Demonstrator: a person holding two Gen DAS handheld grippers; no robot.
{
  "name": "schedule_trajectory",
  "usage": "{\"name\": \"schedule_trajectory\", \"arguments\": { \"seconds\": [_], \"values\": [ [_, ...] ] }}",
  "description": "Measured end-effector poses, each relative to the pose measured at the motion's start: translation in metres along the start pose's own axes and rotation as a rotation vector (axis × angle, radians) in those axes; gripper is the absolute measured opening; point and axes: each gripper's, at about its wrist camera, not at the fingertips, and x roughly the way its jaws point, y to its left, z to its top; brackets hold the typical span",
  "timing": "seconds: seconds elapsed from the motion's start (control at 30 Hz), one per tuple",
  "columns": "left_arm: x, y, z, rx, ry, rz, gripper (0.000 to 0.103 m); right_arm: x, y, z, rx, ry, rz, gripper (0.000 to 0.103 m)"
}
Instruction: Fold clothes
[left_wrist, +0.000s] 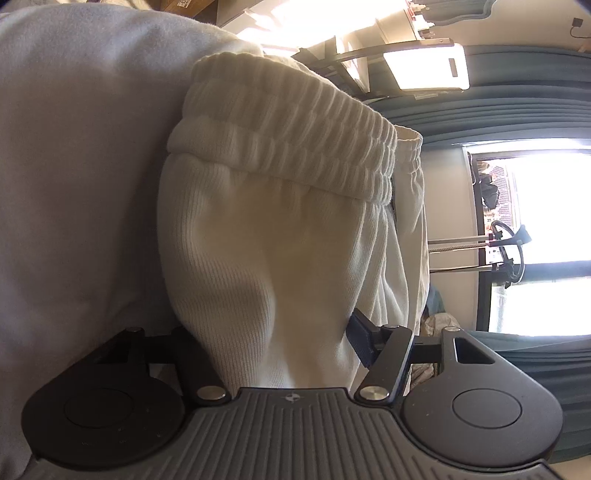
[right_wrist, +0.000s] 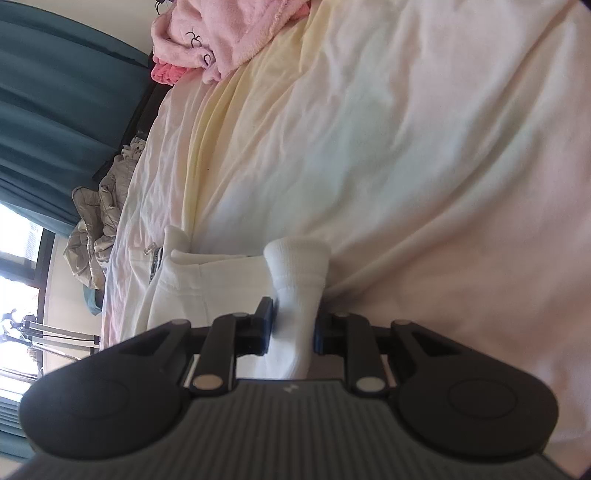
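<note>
Both jaws pinch the white garment (left_wrist: 280, 236) (left pads mostly hidden by cloth)

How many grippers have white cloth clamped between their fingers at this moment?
2. The left gripper pinches the cream ribbed garment below its elastic waistband; the right gripper clamps a white fabric bunch above the bedsheet.

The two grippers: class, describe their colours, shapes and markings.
The left gripper and right gripper match: a grey ribbed body with a small white logo, round black housings on both sides, black linkage bars with silver pivot pins, and blue finger pads. No cables or sleeves show.
</note>
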Motion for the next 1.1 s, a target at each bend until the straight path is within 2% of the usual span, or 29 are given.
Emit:
{"name": "schedule_trajectory", "arguments": {
  "seconds": [0.07, 0.1, 0.13, 0.17, 0.2, 0.23, 0.27, 0.37, 0.47, 0.53, 0.63, 0.9, 1.03, 1.1],
  "values": [
    [-0.002, -0.008, -0.002, 0.028, -0.025, 0.001, 0.036, 0.0, 0.005, -0.002, -0.028, -0.001, 0.017, 0.028],
    [-0.004, -0.013, -0.003, 0.048, -0.036, 0.0, 0.032, 0.001, 0.007, -0.003, -0.039, 0.003, 0.03, 0.031],
    [-0.007, -0.017, -0.005, 0.068, -0.05, -0.004, 0.021, 0.002, 0.009, -0.006, -0.046, 0.011, 0.031, 0.031],
    [-0.011, -0.021, -0.007, 0.087, -0.063, -0.009, 0.019, 0.003, 0.012, -0.009, -0.052, 0.018, 0.033, 0.031],
    [-0.018, -0.024, -0.009, 0.095, -0.082, -0.019, 0.018, 0.004, 0.014, -0.012, -0.059, 0.026, 0.034, 0.026],
    [-0.026, -0.027, -0.013, 0.095, -0.099, -0.045, 0.017, 0.002, 0.014, -0.014, -0.059, 0.009, 0.024, 0.009],
    [-0.032, -0.03, -0.015, 0.099, -0.11, -0.065, 0.016, -0.001, 0.014, -0.015, -0.056, -0.011, 0.021, 0.003],
    [-0.055, -0.043, -0.021, 0.115, -0.142, -0.111, 0.014, -0.023, 0.015, -0.016, -0.018, -0.092, 0.078, 0.003],
    [-0.074, -0.047, -0.02, 0.111, -0.137, -0.161, 0.013, -0.049, 0.021, -0.017, 0.002, -0.174, 0.134, 0.003],
    [-0.086, -0.044, -0.016, 0.105, -0.136, -0.181, 0.013, -0.072, 0.027, -0.02, -0.01, -0.261, 0.158, 0.003],
    [-0.095, -0.038, -0.01, 0.112, -0.121, -0.192, 0.013, -0.096, 0.027, -0.022, -0.023, -0.338, 0.16, 0.003],
    [-0.083, -0.037, -0.01, 0.122, -0.095, -0.165, 0.013, -0.086, 0.013, -0.022, 0.009, -0.273, 0.083, 0.003],
    [-0.078, -0.049, -0.006, 0.142, -0.107, -0.183, 0.013, -0.084, 0.012, -0.021, 0.038, -0.271, 0.107, 0.003],
    [-0.072, -0.064, -0.004, 0.149, -0.103, -0.198, 0.013, -0.083, 0.025, -0.017, 0.009, -0.278, 0.131, 0.003]
  ]
}}
